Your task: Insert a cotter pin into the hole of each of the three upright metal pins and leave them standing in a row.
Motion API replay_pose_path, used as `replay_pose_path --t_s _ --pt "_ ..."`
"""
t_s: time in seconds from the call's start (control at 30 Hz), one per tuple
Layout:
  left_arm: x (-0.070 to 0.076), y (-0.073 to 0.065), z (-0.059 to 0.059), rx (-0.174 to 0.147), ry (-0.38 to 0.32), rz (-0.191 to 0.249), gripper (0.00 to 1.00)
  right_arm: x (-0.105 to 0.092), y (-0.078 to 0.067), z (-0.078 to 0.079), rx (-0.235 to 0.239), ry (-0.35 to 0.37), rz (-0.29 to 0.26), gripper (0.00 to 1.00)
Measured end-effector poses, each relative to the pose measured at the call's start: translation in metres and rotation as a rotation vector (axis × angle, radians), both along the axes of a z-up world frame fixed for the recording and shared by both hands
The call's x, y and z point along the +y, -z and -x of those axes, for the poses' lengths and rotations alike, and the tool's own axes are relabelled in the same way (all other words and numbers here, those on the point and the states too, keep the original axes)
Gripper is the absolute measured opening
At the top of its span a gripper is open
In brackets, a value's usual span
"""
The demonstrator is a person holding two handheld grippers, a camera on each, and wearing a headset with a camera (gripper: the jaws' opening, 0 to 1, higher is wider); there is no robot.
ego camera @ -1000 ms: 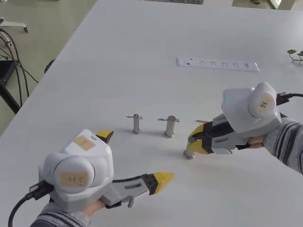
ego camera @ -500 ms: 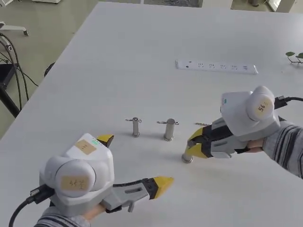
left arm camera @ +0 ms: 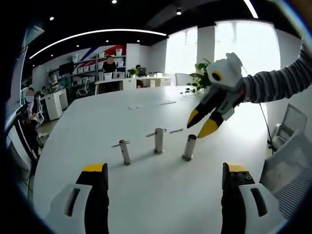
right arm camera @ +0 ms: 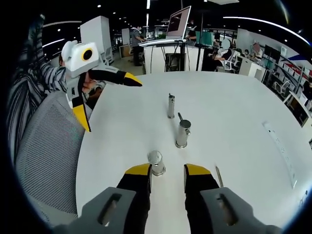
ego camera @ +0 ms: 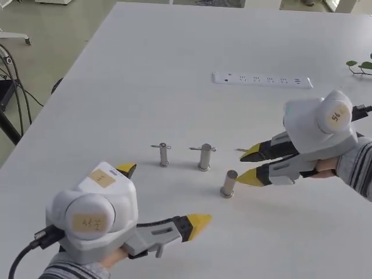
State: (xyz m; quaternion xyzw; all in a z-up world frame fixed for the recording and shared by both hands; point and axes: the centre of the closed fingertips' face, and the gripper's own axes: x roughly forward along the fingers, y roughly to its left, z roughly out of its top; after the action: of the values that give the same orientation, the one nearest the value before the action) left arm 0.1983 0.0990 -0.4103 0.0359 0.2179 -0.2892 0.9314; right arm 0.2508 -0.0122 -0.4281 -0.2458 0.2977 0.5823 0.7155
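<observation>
The right gripper [ego camera: 250, 165] is hovering with its jaws spread and nothing between them, its nearer tip hanging just to the right of the bare third pin [ego camera: 228, 183]. The left gripper [ego camera: 163, 195] is waiting near and to the left, jaws spread wide and likewise carrying nothing.

The main risk is a sideways brush from that close tip, which would likely be toppling or skating the third pin on its small base. The loose cotter pin [right arm camera: 219, 176] is lying flat on the table [ego camera: 174, 70] just beyond the right gripper's far jaw. It is thin, so a grab is probably going to skid it away or pinch it crooked.

The third pin is standing nearer than the left pin [ego camera: 164, 154] and middle pin [ego camera: 204, 157], out of their line. Nudging it into the row is risking a knock on the fitted cotters [ego camera: 157, 146].
</observation>
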Motion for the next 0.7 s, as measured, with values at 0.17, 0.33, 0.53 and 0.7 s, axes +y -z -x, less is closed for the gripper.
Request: replay_pose_path --t_s 0.17,0.33,0.53,0.7 --pt "0.000 -0.001 -0.001 -0.002 -0.002 0.000 0.97 -0.012 -0.003 -0.010 0.016 0.040 0.007 0.23" --pt "0.000 -0.001 -0.001 -0.002 -0.003 0.000 0.97 -0.025 0.001 -0.030 0.017 0.115 0.029 0.23" --pt "0.001 -0.001 -0.003 0.002 -0.004 0.000 0.97 -0.032 0.007 -0.050 0.044 0.177 0.048 0.22" --pt "0.002 -0.001 -0.004 0.001 -0.008 0.003 0.97 -0.038 0.020 -0.066 0.037 0.175 0.116 0.21"
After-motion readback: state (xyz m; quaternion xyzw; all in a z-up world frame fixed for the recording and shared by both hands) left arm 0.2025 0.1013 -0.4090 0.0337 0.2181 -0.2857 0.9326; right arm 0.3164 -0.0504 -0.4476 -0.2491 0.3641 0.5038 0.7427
